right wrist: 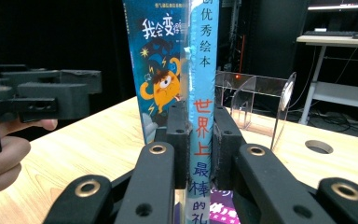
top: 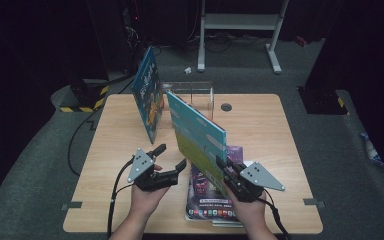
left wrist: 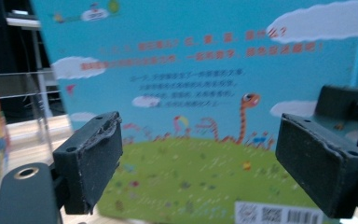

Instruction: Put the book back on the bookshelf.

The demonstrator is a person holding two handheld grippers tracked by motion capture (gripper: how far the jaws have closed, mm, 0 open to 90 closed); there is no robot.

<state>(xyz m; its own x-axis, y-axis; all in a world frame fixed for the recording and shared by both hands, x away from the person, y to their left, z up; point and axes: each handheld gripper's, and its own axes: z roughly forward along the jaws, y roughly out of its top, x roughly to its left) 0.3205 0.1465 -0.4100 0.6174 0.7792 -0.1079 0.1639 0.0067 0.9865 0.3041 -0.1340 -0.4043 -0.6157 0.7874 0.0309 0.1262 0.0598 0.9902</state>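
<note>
Thin picture book [top: 196, 136], sky-blue cover over green grass, red characters down the blue spine; upright on edge above the table [top: 260, 135]. Pinched at the spine by right gripper [top: 228, 172], jaws pressed together on it. Left gripper [top: 170, 156] just beside the cover, spread, nothing between.
</note>
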